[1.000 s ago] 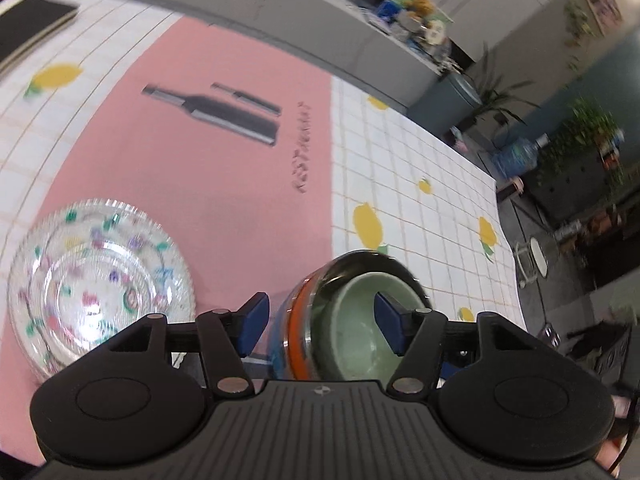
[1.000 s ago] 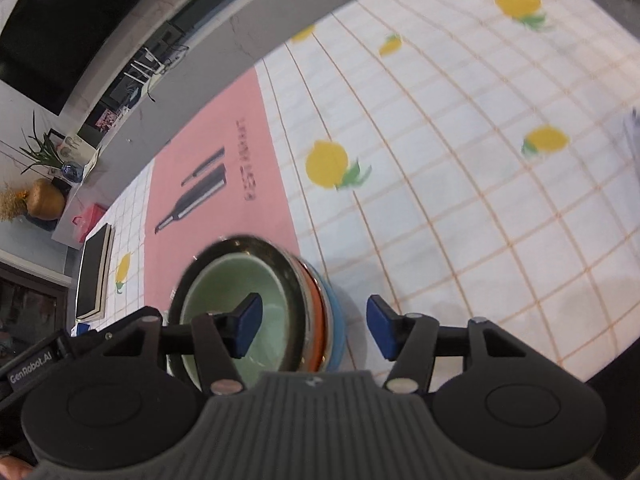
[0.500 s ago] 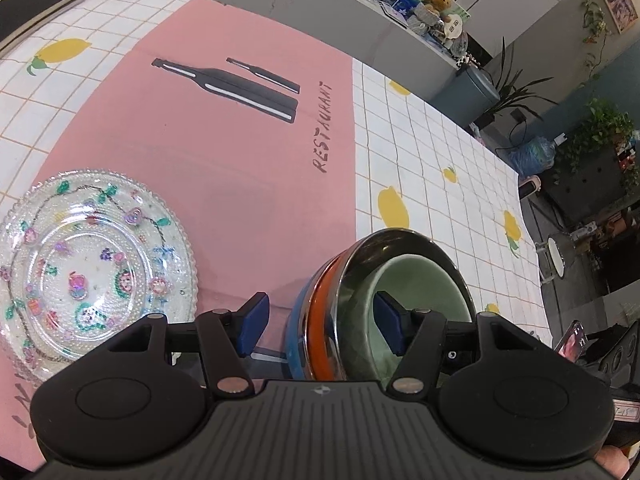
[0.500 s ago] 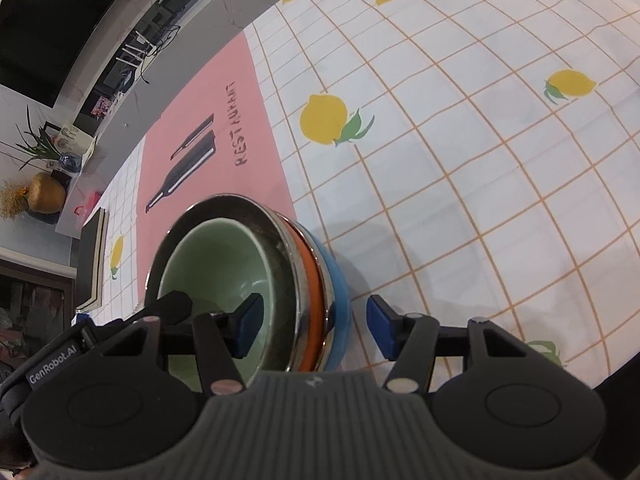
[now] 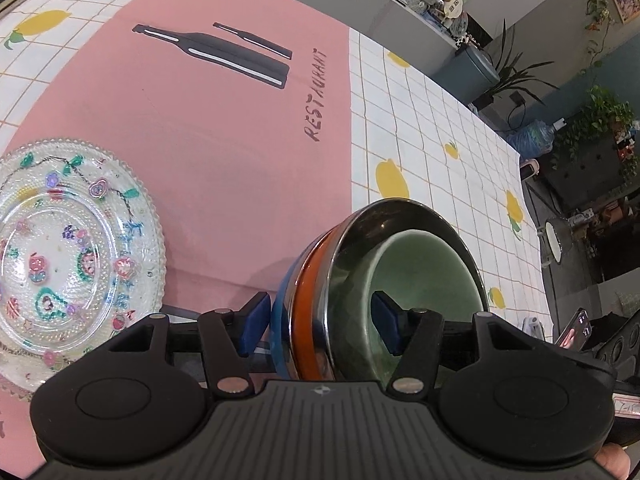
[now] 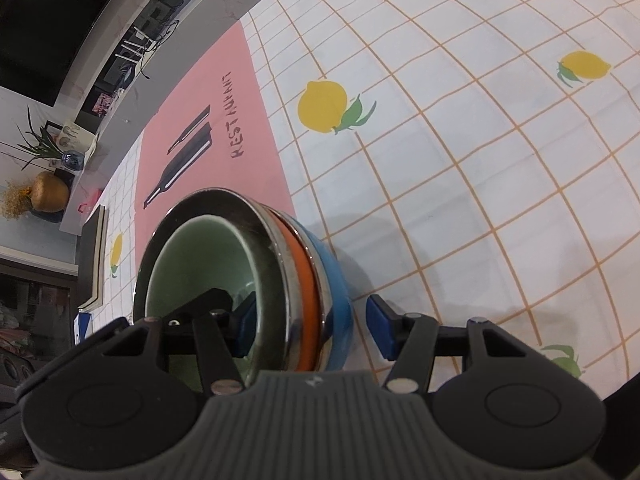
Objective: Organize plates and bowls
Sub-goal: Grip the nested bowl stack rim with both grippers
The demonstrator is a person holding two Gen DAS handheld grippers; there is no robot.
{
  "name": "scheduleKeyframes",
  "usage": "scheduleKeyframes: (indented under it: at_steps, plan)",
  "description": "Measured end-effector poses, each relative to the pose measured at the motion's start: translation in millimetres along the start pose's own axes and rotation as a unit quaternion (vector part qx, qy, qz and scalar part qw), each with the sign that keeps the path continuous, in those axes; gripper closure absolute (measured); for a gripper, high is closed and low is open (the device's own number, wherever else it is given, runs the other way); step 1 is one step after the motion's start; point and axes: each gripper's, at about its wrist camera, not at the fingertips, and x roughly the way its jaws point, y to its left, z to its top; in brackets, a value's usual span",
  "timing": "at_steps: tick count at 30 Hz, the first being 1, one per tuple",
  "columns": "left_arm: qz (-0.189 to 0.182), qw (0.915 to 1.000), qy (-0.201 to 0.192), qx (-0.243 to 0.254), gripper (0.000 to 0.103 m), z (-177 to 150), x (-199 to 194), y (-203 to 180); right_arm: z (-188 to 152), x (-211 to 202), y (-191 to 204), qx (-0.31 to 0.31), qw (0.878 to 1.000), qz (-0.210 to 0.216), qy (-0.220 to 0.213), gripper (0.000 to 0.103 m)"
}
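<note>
**Both grippers straddle the nested bowl stack, one per side**

Stack of nested bowls (image 5: 384,276) sits tilted on the table, w/ a pale green bowl (image 5: 424,272) innermost, then a shiny metal bowl (image 5: 352,248), an orange one (image 5: 306,304) and a blue one (image 5: 280,320) outermost. It lies where the pink mat (image 5: 224,128) meets the lemon-print tablecloth (image 6: 460,140).

Left gripper (image 5: 320,322): the stack's rim edge runs between its blue pads. Left pad is outside, just beside the blue bowl's wall; right pad is inside, over the green bowl's interior. Jaws are closing, about mid-width, w/ the stacked rims between them. A thin gap shows btwn left pad and blue wall; can't tell if the right pad touches the green bowl. No firm pinch visible.

Right gripper (image 6: 310,330): same setup on the opp. side of the stack. Left pad is inside the green bowl (image 6: 200,264), right pad outside, clear of the blue bowl's (image 6: 338,292) wall w/ a visible gap. Jaws about mid-width, rims between them, not pressed.

In the right wrist view part of the left gripper's black frame shows inside the green bowl.

Clear glass plate (image 5: 68,252) w/ coloured flower print lies flat on the pink mat, left of the left gripper, apart from the stack.
</note>
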Motion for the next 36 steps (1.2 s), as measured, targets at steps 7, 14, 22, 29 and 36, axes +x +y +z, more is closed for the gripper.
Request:
scheduleKeyframes:
  at_steps: [7, 14, 22, 29, 36]
  plan:
    - [-0.005, 0.9999, 0.011, -0.007, 0.040, 1, 6, 2, 0, 1, -1, 0.006, 1.000, 0.014, 0.001, 0.053]
    - [-0.004, 0.9999, 0.012, -0.007, 0.041, 2, 5, 2, 2, 1, -6, 0.024, 0.999, 0.021, 0.005, 0.055]
    - [-0.001, 0.9999, 0.011, -0.005, 0.044, 5, 4, -1, 4, 0, -3, 0.022, 1.000, 0.015, 0.003, 0.057]
    - [-0.004, 0.9999, 0.012, -0.005, 0.046, 6, 3, -2, 4, -3, -2, 0.027, 1.000, 0.013, 0.002, 0.057]
    - [-0.007, 1.0000, 0.003, 0.000, 0.046, 8, -10, -3, 5, -9, 5, 0.027, 0.999, 0.019, 0.003, 0.057]
